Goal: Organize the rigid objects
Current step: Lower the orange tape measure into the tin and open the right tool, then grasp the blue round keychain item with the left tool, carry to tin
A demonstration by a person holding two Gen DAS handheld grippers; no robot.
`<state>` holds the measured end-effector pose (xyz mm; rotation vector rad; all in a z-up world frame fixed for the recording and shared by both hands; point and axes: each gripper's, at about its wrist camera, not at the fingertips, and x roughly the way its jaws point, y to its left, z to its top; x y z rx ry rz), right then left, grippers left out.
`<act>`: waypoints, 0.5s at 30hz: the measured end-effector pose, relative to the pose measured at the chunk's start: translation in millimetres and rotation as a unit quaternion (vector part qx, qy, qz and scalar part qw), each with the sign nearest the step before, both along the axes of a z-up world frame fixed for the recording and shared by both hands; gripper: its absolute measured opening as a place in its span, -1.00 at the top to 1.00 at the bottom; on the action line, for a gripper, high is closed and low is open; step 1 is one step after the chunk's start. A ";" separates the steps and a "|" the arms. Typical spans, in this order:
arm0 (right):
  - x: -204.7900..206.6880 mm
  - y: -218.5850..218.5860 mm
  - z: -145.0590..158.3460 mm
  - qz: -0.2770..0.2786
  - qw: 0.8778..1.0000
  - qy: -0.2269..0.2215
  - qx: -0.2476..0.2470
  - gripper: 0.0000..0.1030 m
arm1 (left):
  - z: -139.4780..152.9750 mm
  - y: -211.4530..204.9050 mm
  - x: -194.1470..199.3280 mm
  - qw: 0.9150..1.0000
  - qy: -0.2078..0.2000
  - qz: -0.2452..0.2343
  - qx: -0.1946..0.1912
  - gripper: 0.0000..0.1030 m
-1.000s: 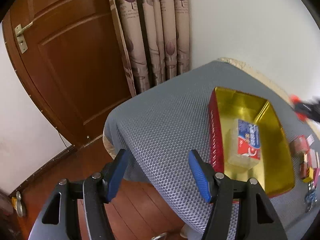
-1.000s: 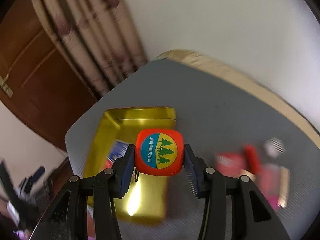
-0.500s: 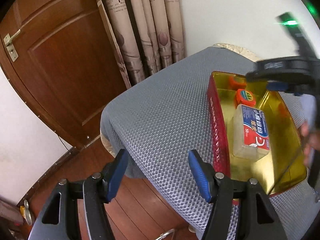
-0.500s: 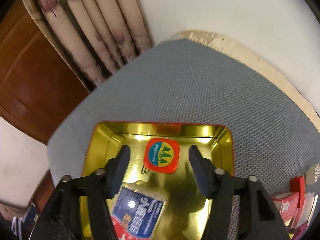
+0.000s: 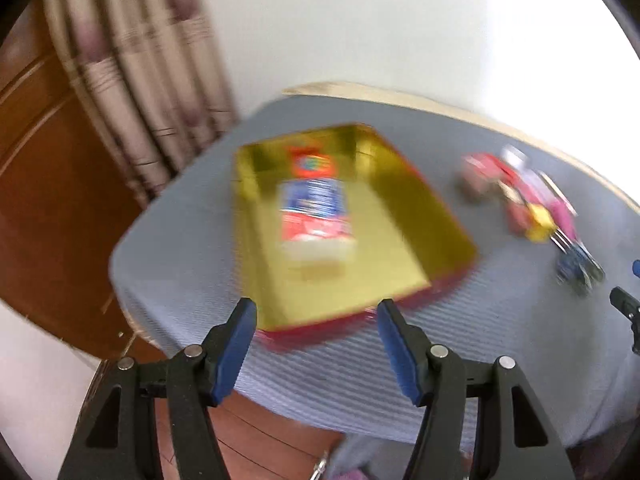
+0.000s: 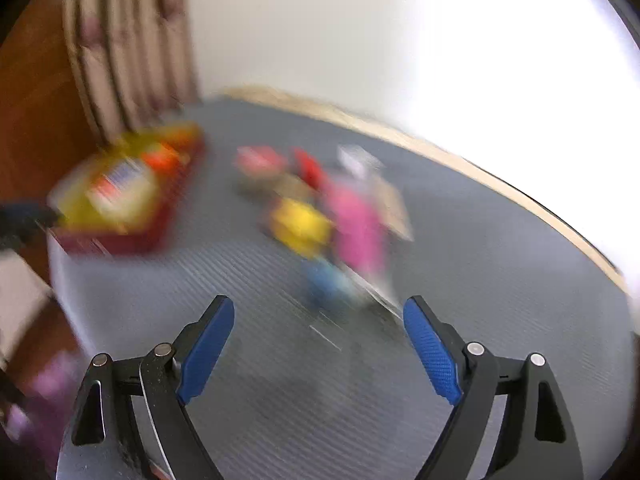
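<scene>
Left wrist view: a grey mesh-covered table is shown against a white wall, with patterned curtains and a brown wooden door to the left; both views are smeared by motion blur. A gold-lined tin tray with red sides is seen resting near the table's left edge, and inside it a red-and-blue packet is laid lengthwise, with an orange tape measure just beyond it at the far end. A loose cluster of small items is left on the cloth well to the tray's right, in which only pink, yellow, red and blue shapes can be made out. The left gripper is held spread wide and empty just short of the tray's near rim. The right gripper is likewise parted with nothing between its pads, pointed toward the cluster. The step in hand is judged to be the fetching of another piece, two things being already stowed. A single item would next need to be singled out from the crowded pile, straddled and squeezed; which one cannot be told through the blur.
</scene>
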<state>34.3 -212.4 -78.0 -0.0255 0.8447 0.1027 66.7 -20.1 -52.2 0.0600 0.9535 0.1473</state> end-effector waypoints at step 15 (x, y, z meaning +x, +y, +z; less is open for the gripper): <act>-16.3 -87.9 -68.0 -0.080 0.993 0.023 0.082 -0.76 | -13.2 -181.5 69.5 0.967 0.051 -0.235 -0.084 -0.24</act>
